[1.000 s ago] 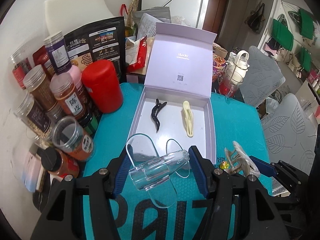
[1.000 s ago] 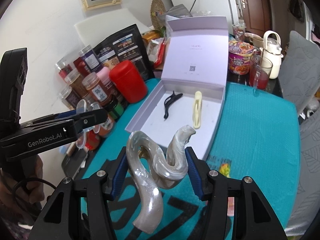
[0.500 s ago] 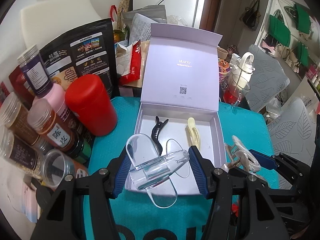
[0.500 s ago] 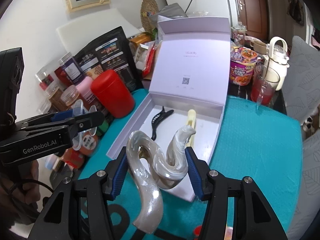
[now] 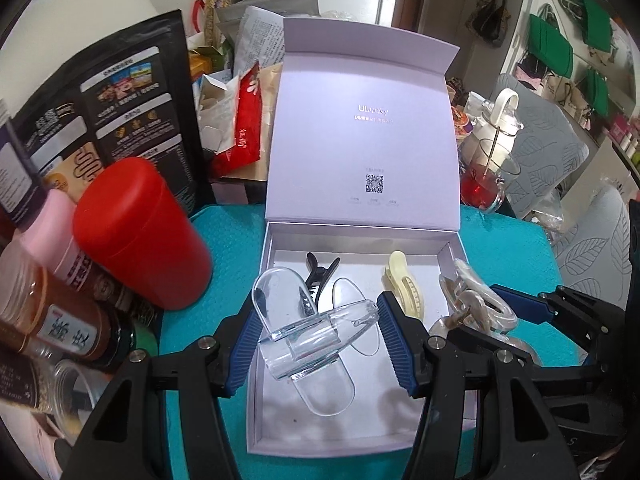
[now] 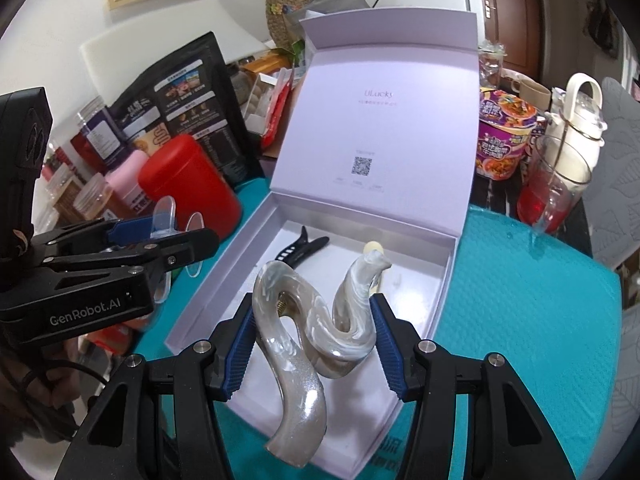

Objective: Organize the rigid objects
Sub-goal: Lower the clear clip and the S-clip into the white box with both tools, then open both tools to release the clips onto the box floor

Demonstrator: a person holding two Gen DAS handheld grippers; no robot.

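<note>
My left gripper (image 5: 318,342) is shut on a clear plastic hair clip (image 5: 316,336), held above the near half of an open lilac gift box (image 5: 256,400). My right gripper (image 6: 314,344) is shut on a pearly white curved hair clip (image 6: 320,332), over the box's near edge (image 6: 192,320). Inside the box lie a black clip (image 5: 320,272) and a pale yellow clip (image 5: 404,288). The right gripper with its pearly clip (image 5: 472,304) shows at the right of the left wrist view. In the right wrist view the left gripper (image 6: 176,232) is at the left.
A red canister (image 5: 140,240), a pink bottle (image 5: 52,232) and spice jars (image 5: 60,320) crowd the box's left side on the teal mat (image 6: 520,300). A black pouch (image 5: 112,112) stands behind them. A glass of red drink (image 6: 552,188), a white kettle and a noodle cup stand at the right back.
Both grippers moved forward and down with their clips, from short of the box to over its near half. The box now looms larger in both views.
</note>
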